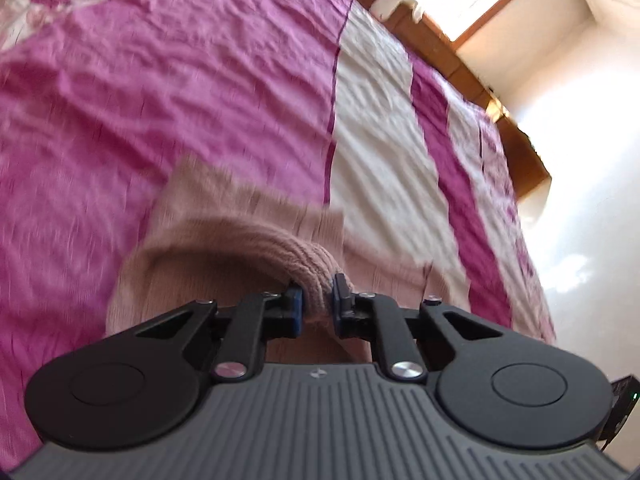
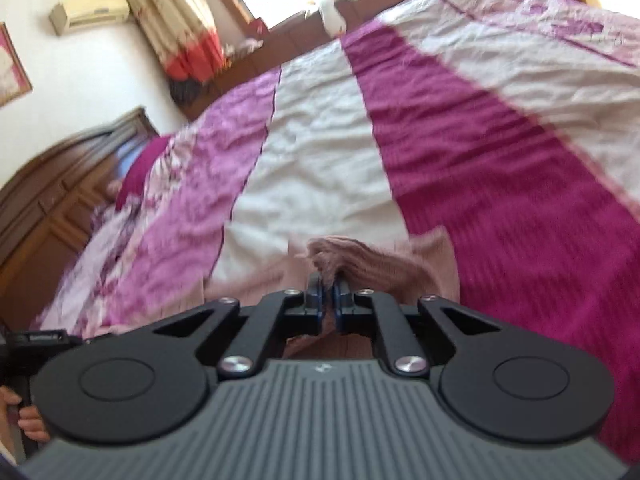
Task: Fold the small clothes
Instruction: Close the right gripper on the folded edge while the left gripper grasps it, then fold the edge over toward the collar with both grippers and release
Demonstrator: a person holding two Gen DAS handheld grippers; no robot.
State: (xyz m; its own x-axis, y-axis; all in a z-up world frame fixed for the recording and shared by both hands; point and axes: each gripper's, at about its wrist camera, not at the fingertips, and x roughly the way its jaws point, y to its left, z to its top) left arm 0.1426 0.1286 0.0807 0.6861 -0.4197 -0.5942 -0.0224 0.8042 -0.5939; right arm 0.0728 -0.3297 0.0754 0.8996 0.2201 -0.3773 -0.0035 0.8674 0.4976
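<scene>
Pink knit cloth is pinched in the left hand-held gripper and the right hand-held gripper. Both clamp the small sweater by its edge, likely to lift it for folding. It hangs low over the striped bed.

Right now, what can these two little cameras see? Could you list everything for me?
knitted garment: one, dusty pink, lying on the bed, pinched by both grippers
bedspread: one, magenta, lilac and cream stripes, covering the bed
bed frame: one, brown wood, along the far edge
curtain: one, cream with red hem, by the window
air conditioner: one, cream, high on the wall
wardrobe: one, brown wood, far left
left gripper: black, shut on the garment
right gripper: black, shut on the garment
hand: one, lower left edge
</scene>
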